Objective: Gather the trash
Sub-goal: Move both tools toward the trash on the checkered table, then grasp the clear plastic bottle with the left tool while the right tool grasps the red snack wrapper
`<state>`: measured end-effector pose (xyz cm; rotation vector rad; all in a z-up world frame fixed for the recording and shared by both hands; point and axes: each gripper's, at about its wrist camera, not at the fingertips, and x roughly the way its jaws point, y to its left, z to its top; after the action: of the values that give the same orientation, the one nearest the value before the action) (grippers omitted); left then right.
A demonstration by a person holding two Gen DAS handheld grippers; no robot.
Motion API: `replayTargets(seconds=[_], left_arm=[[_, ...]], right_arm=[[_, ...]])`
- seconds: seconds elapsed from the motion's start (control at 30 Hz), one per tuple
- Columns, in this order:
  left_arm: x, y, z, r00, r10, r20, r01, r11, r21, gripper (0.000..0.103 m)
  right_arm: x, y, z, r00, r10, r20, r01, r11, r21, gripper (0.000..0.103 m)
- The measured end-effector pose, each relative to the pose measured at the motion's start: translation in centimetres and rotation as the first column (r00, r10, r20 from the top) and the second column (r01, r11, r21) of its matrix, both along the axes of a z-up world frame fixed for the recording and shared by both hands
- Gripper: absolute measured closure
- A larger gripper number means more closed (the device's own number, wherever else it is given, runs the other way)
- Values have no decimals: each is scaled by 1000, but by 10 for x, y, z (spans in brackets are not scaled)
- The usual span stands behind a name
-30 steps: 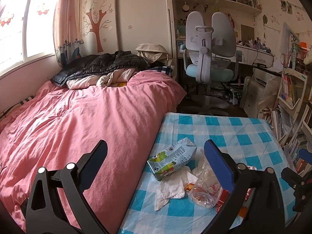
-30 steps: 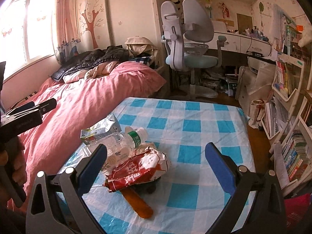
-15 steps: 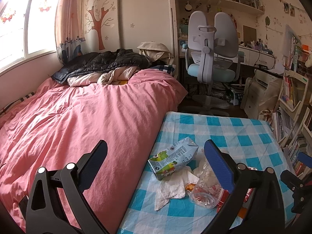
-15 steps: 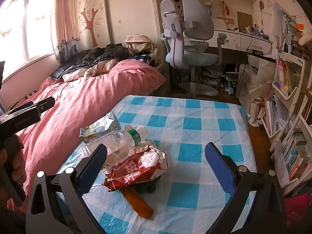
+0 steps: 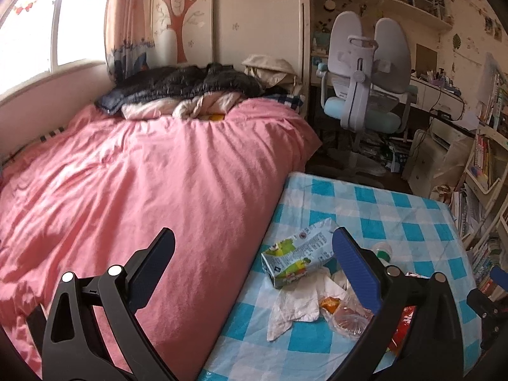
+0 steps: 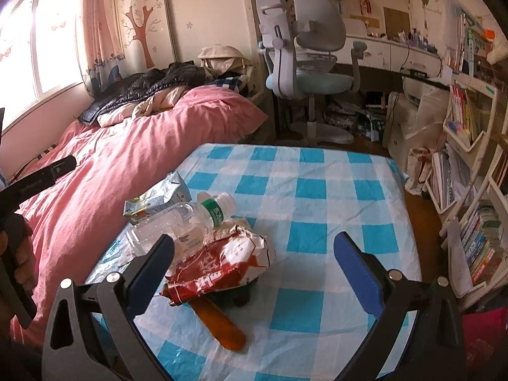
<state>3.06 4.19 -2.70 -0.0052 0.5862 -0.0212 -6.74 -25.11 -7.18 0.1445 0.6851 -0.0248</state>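
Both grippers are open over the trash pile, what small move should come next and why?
Probably lower the right gripper onto the crumpled red snack wrapper. It lies on top of the pile, nearest that gripper, and both the right and the left gripper hold nothing.

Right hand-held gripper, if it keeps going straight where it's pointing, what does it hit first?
Probably the red snack wrapper lying on the checked tablecloth, just left of the line between the open right hand-held gripper fingers. Depth is hard to judge; dead centre may meet only cloth.

black gripper (image 6: 254,254) frames, blue finger pads (image 6: 357,265), silver screws (image 6: 393,274)
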Motion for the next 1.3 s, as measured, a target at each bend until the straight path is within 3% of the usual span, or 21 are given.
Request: replayTargets(seconds=[0.1, 0.17, 0.27, 0.43, 0.57, 0.67, 0.77, 0.8, 0.83, 0.9, 0.93, 0.97, 1.0, 1.03, 1.1, 1.17, 1.2, 1.23, 1.27, 1.3], left_arm=[[4, 4, -6, 999, -37, -25, 35, 997, -67, 7], [7, -4, -11, 993, -112, -36, 108, 989, -96, 7], [12, -30, -24, 965, -247, -92, 234, 964, -129, 7], [17, -87, -44, 931, -342, -132, 347, 938, 21, 7], [26, -121, -63, 905, -380, -191, 402, 911, 95, 7], [30, -135, -75, 885, -397, -244, 436, 889, 137, 9], [33, -143, -83, 858, -421, -293, 470, 874, 120, 34], [35, -144, -87, 847, -434, -308, 483, 869, 103, 49], [36, -146, -90, 838, -440, -322, 491, 866, 95, 49], [33, -147, -88, 840, -445, -311, 496, 862, 106, 55], [33, -146, -86, 837, -457, -302, 503, 859, 95, 85], [32, -143, -81, 848, -447, -283, 489, 867, 96, 87], [32, -138, -75, 853, -444, -274, 478, 875, 69, 99], [32, -131, -72, 854, -445, -271, 471, 881, 37, 102], [39, -122, -76, 848, -437, -299, 456, 890, -6, 101], [42, -115, -83, 837, -434, -332, 448, 893, -38, 93], [43, -113, -83, 845, -422, -329, 436, 899, -35, 72], [43, -110, -83, 853, -407, -328, 421, 907, -30, 39], [43, -109, -84, 856, -399, -329, 414, 910, -29, 28], [43, -108, -85, 857, -394, -332, 410, 912, -24, 24]], right_arm=[[6, -5, -7, 998, -4, -57, 6, 999, 37, 7], [9, -8, -11, 996, -5, -89, 11, 998, 63, 7], [13, -13, -20, 991, -2, -136, 16, 995, 102, 7], [22, -23, -27, 985, -13, -174, 37, 991, 131, 8], [30, -35, -33, 980, -16, -200, 56, 979, 196, 9], [35, -41, -40, 972, 15, -233, 53, 959, 280, 19], [36, -44, -46, 967, 42, -250, 49, 937, 345, 23], [36, -44, -47, 967, 50, -250, 46, 930, 365, 23], [35, -44, -47, 967, 54, -248, 44, 926, 375, 23], [34, -44, -48, 966, 65, -250, 43, 915, 401, 23], [35, -44, -49, 965, 68, -252, 43, 912, 409, 23], [36, -43, -50, 965, 73, -254, 42, 906, 420, 23], [36, -42, -52, 964, 78, -254, 40, 902, 430, 23], [37, -41, -53, 963, 83, -257, 39, 899, 437, 23], [38, -39, -54, 961, 84, -263, 41, 899, 436, 23], [39, -37, -55, 961, 83, -265, 43, 898, 437, 23], [39, -36, -55, 961, 83, -264, 43, 898, 438, 23], [40, -36, -55, 962, 82, -262, 43, 898, 438, 23], [40, -35, -55, 962, 82, -260, 42, 898, 439, 23], [41, -35, -56, 962, 84, -259, 40, 898, 439, 23]])
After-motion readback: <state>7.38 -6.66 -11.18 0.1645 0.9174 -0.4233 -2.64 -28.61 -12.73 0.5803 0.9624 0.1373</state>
